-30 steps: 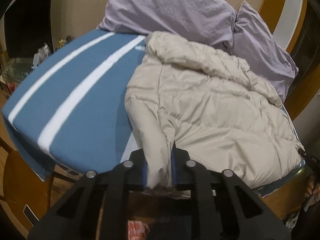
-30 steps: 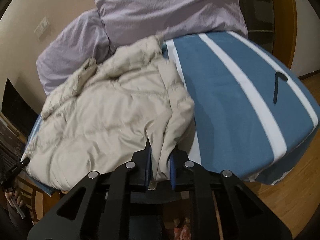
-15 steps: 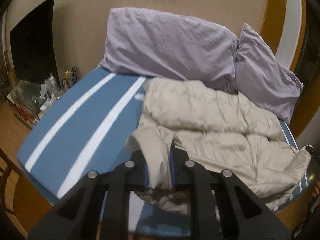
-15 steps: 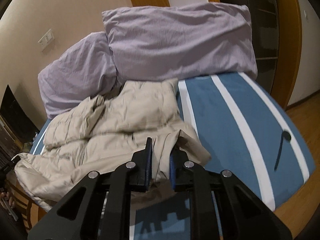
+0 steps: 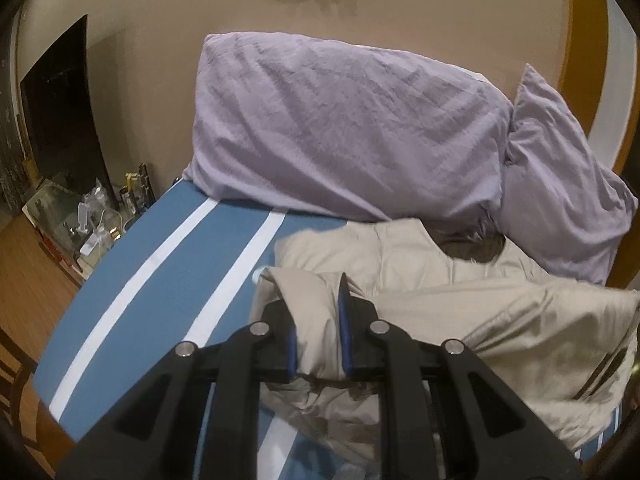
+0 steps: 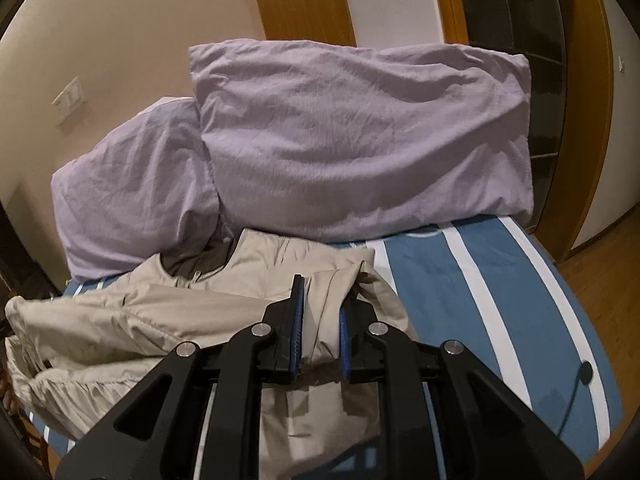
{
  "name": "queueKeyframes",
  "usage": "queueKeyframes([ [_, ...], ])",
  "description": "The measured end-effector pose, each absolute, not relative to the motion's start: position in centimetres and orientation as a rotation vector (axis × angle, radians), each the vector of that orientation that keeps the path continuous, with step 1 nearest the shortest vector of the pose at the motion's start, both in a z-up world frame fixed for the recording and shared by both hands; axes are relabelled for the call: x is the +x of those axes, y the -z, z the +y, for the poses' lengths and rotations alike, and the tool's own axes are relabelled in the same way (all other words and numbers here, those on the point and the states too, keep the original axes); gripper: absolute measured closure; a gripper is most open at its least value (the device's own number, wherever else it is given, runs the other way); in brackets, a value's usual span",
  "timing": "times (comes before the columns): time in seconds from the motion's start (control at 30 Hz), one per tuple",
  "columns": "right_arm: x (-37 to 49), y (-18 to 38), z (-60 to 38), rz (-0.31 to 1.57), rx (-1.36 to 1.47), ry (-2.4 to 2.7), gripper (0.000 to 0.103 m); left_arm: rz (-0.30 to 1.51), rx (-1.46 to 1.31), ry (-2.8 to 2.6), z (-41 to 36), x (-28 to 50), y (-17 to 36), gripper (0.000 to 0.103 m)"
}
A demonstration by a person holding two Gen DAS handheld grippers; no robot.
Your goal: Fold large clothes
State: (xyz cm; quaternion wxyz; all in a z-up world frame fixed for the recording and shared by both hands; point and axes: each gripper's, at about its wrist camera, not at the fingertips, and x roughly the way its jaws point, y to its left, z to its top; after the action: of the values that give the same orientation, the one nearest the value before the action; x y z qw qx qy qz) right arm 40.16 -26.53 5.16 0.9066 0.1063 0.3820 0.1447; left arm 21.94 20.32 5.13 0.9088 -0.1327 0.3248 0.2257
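Note:
A beige puffer jacket (image 5: 500,308) lies on the blue bed with white stripes (image 5: 160,280), its collar end near the pillows. My left gripper (image 5: 318,320) is shut on a bunched edge of the jacket and holds it lifted over the jacket's body. In the right wrist view the jacket (image 6: 132,320) spreads to the left, and my right gripper (image 6: 322,320) is shut on another bunched edge, also raised. The lifted hem is doubled over toward the collar. Fabric hangs below both grippers.
Two lilac pillows (image 5: 352,128) (image 6: 128,184) lean on the wall at the bed's head. A cluttered side table (image 5: 84,220) stands left of the bed. A dark cable (image 6: 580,384) lies on the bed's right side. Wooden door frames (image 6: 584,100) stand at right.
Both grippers have carried the jacket's lower edge up and forward toward the pillows, folding the jacket over itself. The pillows and wall now loom larger.

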Motion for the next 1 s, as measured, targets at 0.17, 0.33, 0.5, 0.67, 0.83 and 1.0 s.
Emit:
queueKeyframes([
  [0.17,44.4,-4.0,-25.2,0.785,0.223,-0.286,0.088,0.676,-0.255,-0.472,21.5,26.8,-5.4,0.087],
  [0.33,47.9,-2.4,-24.2,0.794,0.228,-0.265,0.088,0.701,-0.245,-0.483,22.9,31.2,-4.4,0.087],
  [0.5,51.5,0.2,-22.8,0.819,0.225,-0.231,0.088,0.72,-0.232,-0.5,24.4,35.1,-2.5,0.087],
  [0.67,53.9,3.4,-21.4,0.856,0.203,-0.183,0.087,0.763,-0.242,-0.535,25.8,38.4,0.6,0.086],
  [0.83,54.7,5.6,-20.6,0.885,0.171,-0.139,0.085,0.786,-0.227,-0.566,26.1,40.1,3.2,0.082],
  [1.0,54.3,4.9,-20.5,0.895,0.157,-0.136,0.063,0.789,-0.237,-0.558,26.2,40.2,3.5,0.069],
])
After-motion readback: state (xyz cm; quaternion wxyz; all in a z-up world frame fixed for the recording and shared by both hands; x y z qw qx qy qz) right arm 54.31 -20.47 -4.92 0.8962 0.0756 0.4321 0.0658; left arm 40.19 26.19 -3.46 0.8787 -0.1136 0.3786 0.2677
